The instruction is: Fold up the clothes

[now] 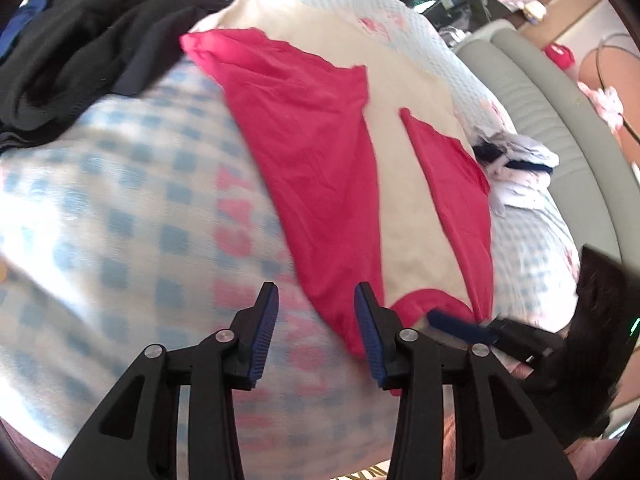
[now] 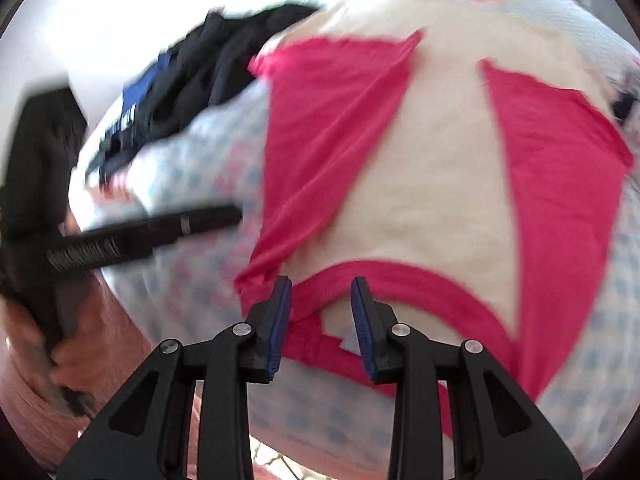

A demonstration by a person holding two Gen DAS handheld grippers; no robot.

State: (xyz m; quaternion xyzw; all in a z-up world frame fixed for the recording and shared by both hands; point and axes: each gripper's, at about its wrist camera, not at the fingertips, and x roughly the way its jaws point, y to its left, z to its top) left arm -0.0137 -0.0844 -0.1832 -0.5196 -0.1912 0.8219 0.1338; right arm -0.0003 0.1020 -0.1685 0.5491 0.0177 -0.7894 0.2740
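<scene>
A cream shirt (image 1: 404,200) with red sleeves (image 1: 312,152) and a red neckline (image 2: 384,276) lies flat on a blue-checked bedspread (image 1: 120,216), its neck toward me. My left gripper (image 1: 318,300) is open above the bedspread, at the near end of the left red sleeve. My right gripper (image 2: 321,292) is open, and the red collar shows in the gap between its fingers. It appears blurred at the neckline in the left wrist view as the right gripper (image 1: 460,326). The left gripper (image 2: 216,218) shows side-on in the right wrist view, held by a hand (image 2: 68,356).
A heap of black and dark blue clothes (image 1: 80,40) lies on the bed at the far left, also seen as the heap (image 2: 224,52). Small white and navy garments (image 1: 516,160) sit beside the right sleeve. A grey padded edge (image 1: 560,120) borders the bed on the right.
</scene>
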